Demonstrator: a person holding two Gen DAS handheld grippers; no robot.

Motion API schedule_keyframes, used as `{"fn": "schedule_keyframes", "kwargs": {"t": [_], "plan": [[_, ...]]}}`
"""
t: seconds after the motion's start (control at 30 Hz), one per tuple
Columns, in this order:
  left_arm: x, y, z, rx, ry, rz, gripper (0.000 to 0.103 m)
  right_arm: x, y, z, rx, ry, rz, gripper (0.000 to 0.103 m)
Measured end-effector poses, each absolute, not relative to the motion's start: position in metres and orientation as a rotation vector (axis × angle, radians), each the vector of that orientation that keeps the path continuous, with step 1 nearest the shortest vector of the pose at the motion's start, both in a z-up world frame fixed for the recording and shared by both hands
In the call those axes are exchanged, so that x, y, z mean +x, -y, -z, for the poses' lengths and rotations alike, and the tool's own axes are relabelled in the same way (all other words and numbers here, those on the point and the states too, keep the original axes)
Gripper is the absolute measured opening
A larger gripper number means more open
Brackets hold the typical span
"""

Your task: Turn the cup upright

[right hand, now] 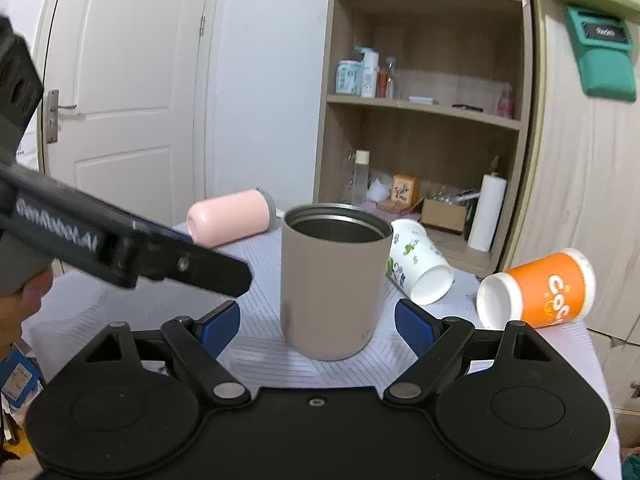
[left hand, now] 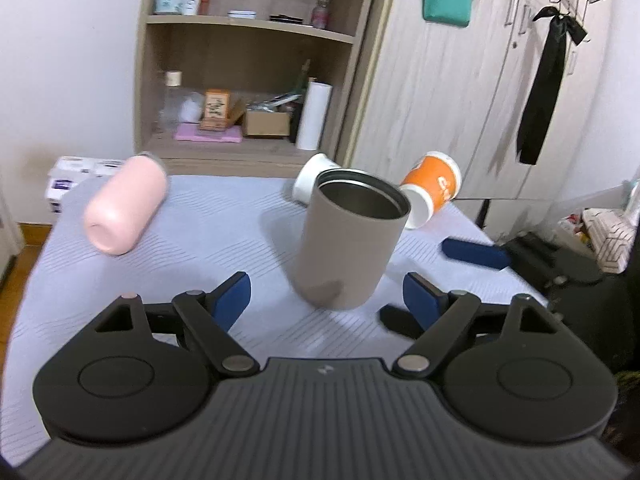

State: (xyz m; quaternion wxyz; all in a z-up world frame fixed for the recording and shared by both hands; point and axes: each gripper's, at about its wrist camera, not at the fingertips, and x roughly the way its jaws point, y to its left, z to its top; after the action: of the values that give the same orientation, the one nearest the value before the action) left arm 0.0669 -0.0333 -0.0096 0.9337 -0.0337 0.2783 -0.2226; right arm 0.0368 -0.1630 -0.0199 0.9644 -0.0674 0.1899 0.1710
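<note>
Cup [left hand: 348,240] stands upright on the grey cloth [left hand: 200,248], mouth open to the top, just ahead of my left claw [left hand: 326,296] and centred on the gap between its 2 blue pads [left hand: 232,300], which are spread wide and touch nothing. In my right view the cup [right hand: 334,284] sits the same way before my right claw [right hand: 318,326]: jaws apart, the cup's base just beyond the pad tips, neither pad on its wall. My left claw's black finger [right hand: 160,260] reaches in from the left side of that view, its tip near the cup's upper wall; whether it touches I cannot tell. 3 other vessels lie on their sides around the cup: a pink bottle [left hand: 124,204] well off to the left, a white paper cup [right hand: 420,264] just behind on the right, and an orange paper cup [right hand: 536,292] farther right near the cloth's edge. A shelf [left hand: 248,60] stands behind the table.
</note>
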Motion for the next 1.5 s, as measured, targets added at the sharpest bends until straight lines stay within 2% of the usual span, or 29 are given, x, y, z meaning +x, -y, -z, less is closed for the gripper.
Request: {"fn": "schedule_keyframes", "kwargs": {"t": [0.27, 0.83, 1.2, 1.23, 1.27, 1.5], "plan": [[0.037, 0.021, -0.001, -0.066, -0.559, 0.36, 0.084, 0.011, 0.165, 0.01, -0.112, -0.377, -0.297, 0.088], [-0.012, -0.002, -0.028, -0.034, -0.525, 0.224, 0.095, -0.045, 0.175, -0.023, 0.018, -0.401, -0.087, 0.091], [-0.024, -0.005, -0.027, -0.035, -0.537, 0.177, 0.103, -0.062, 0.165, -0.033, 0.008, -0.396, -0.054, 0.097], [-0.024, -0.006, -0.027, -0.032, -0.543, 0.171, 0.103, -0.063, 0.165, -0.033, 0.014, -0.401, -0.049, 0.097], [-0.025, -0.007, -0.026, -0.03, -0.547, 0.161, 0.103, -0.063, 0.164, -0.032, 0.02, -0.408, -0.042, 0.103], [-0.029, -0.014, -0.027, -0.021, -0.556, 0.118, 0.103, -0.065, 0.16, -0.033, 0.014, -0.418, -0.011, 0.103]]}}
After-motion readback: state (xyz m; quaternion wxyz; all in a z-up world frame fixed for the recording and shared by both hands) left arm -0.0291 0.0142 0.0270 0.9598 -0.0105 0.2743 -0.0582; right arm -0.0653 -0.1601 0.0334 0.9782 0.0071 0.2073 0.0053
